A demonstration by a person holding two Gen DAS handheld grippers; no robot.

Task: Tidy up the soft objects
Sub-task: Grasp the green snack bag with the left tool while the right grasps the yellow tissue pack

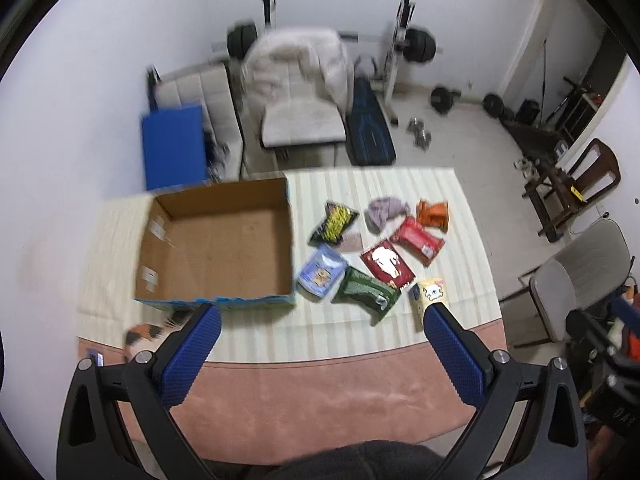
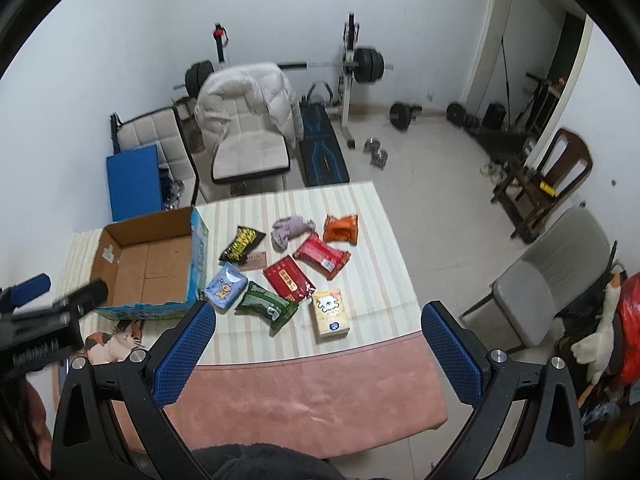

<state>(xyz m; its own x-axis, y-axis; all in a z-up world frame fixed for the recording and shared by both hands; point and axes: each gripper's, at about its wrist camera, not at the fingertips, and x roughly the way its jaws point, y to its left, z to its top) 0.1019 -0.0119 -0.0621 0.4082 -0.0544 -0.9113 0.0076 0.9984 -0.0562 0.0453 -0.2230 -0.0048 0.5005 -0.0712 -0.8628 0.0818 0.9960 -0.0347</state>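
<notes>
An open cardboard box (image 1: pixel 216 240) stands empty on the left of the striped tablecloth; it also shows in the right wrist view (image 2: pixel 148 264). Right of it lie several soft packs: a black-yellow pack (image 2: pixel 242 244), a light blue pack (image 2: pixel 225 286), a green pack (image 2: pixel 266 305), two red packs (image 2: pixel 287 278) (image 2: pixel 322 257), an orange pack (image 2: pixel 341 229), a cream tissue pack (image 2: pixel 331 312) and a purple cloth (image 2: pixel 290 229). My left gripper (image 1: pixel 322 316) is open and empty, above the table's near edge. My right gripper (image 2: pixel 318 314) is open and empty, also high above the near edge.
The table (image 2: pixel 304 396) has a pink cover at the near side. A cat picture (image 2: pixel 118 338) lies by the box. Behind the table stand a padded chair with a white jacket (image 2: pixel 248 120), a weight bench (image 2: pixel 322 148) and a grey folding chair (image 2: pixel 548 276).
</notes>
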